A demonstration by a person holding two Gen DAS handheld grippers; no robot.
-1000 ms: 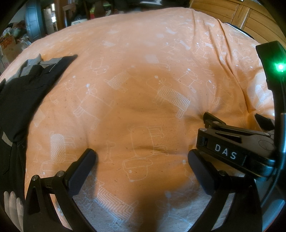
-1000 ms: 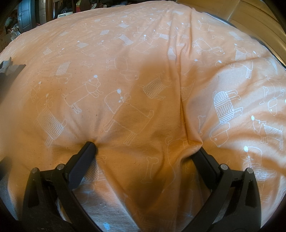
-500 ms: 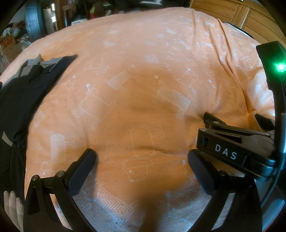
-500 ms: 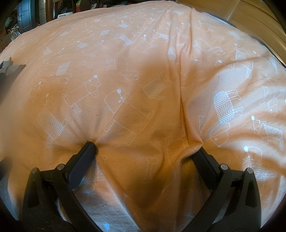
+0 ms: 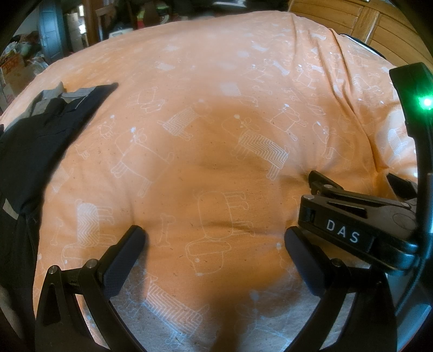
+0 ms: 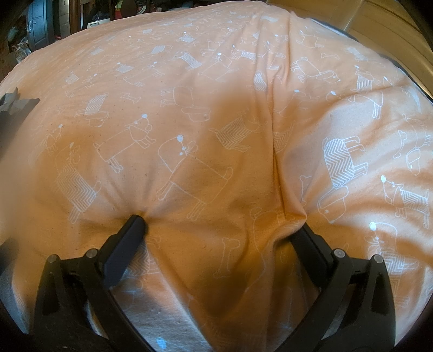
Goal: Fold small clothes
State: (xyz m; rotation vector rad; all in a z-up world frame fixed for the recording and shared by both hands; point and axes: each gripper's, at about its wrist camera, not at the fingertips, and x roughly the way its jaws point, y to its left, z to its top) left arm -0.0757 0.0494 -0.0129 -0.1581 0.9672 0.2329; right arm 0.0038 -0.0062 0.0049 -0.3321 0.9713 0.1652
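Note:
A dark navy garment (image 5: 35, 140) with grey bands lies spread at the left edge of the bed in the left wrist view; only its corner (image 6: 16, 104) shows in the right wrist view. My left gripper (image 5: 215, 239) is open, fingertips resting on the orange sheet, well right of the garment, nothing between its fingers. My right gripper (image 6: 222, 224) is open too, its fingertips pressed into the sheet, which bulges between them. The right gripper's body, labelled DAS (image 5: 360, 224), sits just right of the left one.
An orange bed sheet (image 5: 216, 94) printed with white dogs covers the whole surface, with a long crease (image 6: 273, 113) at right. Wooden furniture (image 5: 351, 19) stands behind at the right, and household clutter (image 5: 54, 40) at the far left.

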